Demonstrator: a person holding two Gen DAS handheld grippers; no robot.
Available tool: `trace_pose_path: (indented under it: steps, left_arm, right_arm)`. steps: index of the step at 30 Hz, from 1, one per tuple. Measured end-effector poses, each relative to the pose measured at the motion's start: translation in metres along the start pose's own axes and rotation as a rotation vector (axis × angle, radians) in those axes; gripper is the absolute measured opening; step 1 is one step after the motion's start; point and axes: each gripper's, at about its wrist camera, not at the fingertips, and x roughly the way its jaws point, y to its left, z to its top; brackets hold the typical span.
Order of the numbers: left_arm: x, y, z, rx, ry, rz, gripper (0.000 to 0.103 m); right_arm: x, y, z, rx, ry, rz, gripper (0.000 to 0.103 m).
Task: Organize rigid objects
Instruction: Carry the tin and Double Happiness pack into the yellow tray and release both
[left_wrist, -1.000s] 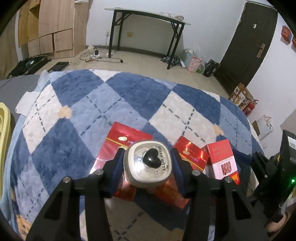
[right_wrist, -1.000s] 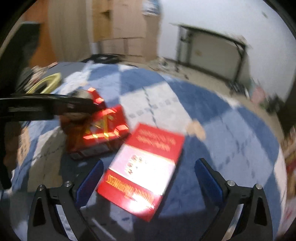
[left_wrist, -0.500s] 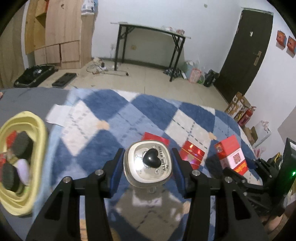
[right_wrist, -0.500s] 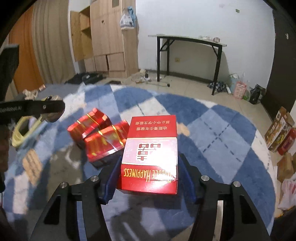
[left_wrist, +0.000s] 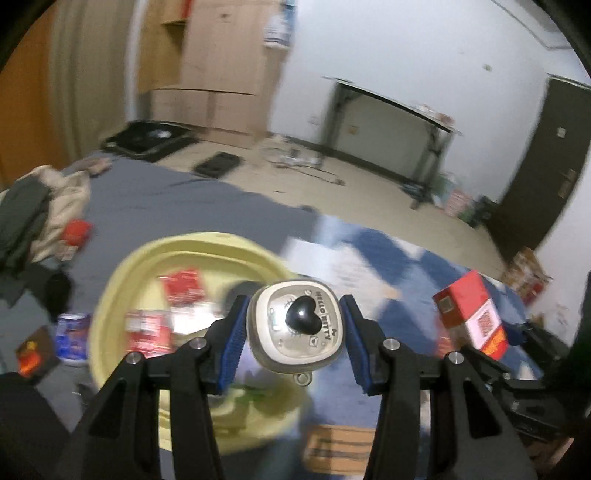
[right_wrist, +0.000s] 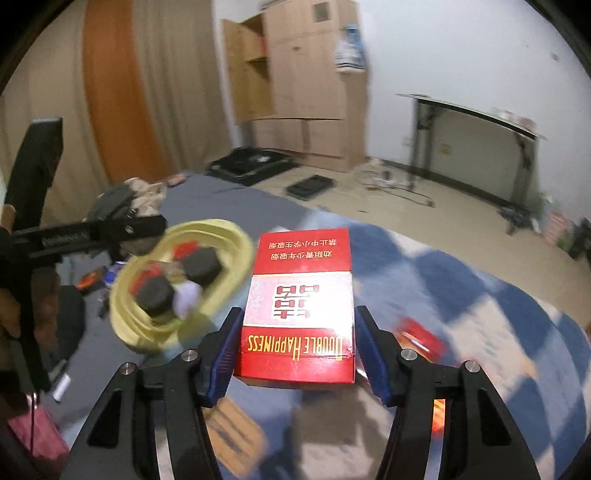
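Now we clamp the Hello Kitty container (left_wrist: 295, 330) in our left gripper (left_wrist: 293, 345) over the yellow basin (left_wrist: 122, 280) | our right gripper (right_wrist: 295, 350) clamps the red box (right_wrist: 299, 295)

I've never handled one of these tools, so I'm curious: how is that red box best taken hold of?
Across its two long narrow sides, near the end closest to the tool, coming from behind along its length. The red box is a flat-sided carton, so those parallel faces sit squarely against the blue pads. That is how the right gripper has it now, jaws closed on both sides, box held level above the blanket.
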Motion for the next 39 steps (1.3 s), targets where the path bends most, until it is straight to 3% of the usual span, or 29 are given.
trace_pose_path:
  steps: [3,8,12,17,20,25,27,29,30,31,32,36,39]
  left_arm:
    - [0.011,0.042,-0.002,-0.039,-0.009,0.054,0.051]
    - [0.043,0.108,-0.014,-0.157,0.051,0.110,0.051]
    - [0.066,0.136,-0.030,-0.191,0.118,0.108,0.051]
    - [0.081,0.143,-0.038,-0.212,0.148,0.083,0.051]
    - [0.090,0.144,-0.043,-0.212,0.166,0.106,0.051]
    - [0.088,0.139,-0.047,-0.188,0.174,0.136,0.051]
    - [0.085,0.139,-0.047,-0.175,0.158,0.157,0.054]
    - [0.076,0.138,-0.042,-0.171,0.124,0.175,0.067]
    - [0.071,0.137,-0.039,-0.173,0.105,0.169,0.082]
    - [0.065,0.136,-0.036,-0.182,0.079,0.158,0.099]
    - [0.056,0.131,-0.031,-0.187,0.041,0.147,0.103]
    - [0.036,0.092,-0.009,-0.142,-0.013,0.078,0.103]
    - [0.023,0.039,0.004,-0.053,-0.023,-0.010,0.103]
  right_arm:
    - [0.043,0.031,0.026,-0.035,0.017,0.048,0.059]
    - [0.121,0.073,0.061,-0.132,0.074,0.121,0.059]
    - [0.182,0.103,0.090,-0.263,0.121,0.182,0.059]
    - [0.255,0.110,0.113,-0.356,0.246,0.239,0.059]
    - [0.278,0.118,0.119,-0.348,0.312,0.264,0.059]
    - [0.297,0.129,0.115,-0.386,0.341,0.260,0.059]
    - [0.292,0.130,0.110,-0.371,0.348,0.251,0.060]
    - [0.281,0.126,0.111,-0.332,0.304,0.242,0.066]
    - [0.274,0.122,0.112,-0.306,0.282,0.237,0.069]
    - [0.265,0.115,0.115,-0.270,0.263,0.240,0.083]
    - [0.254,0.106,0.118,-0.226,0.237,0.248,0.101]
    - [0.187,0.055,0.123,-0.061,0.092,0.178,0.103]
    - [0.121,0.013,0.107,0.026,0.003,0.096,0.103]
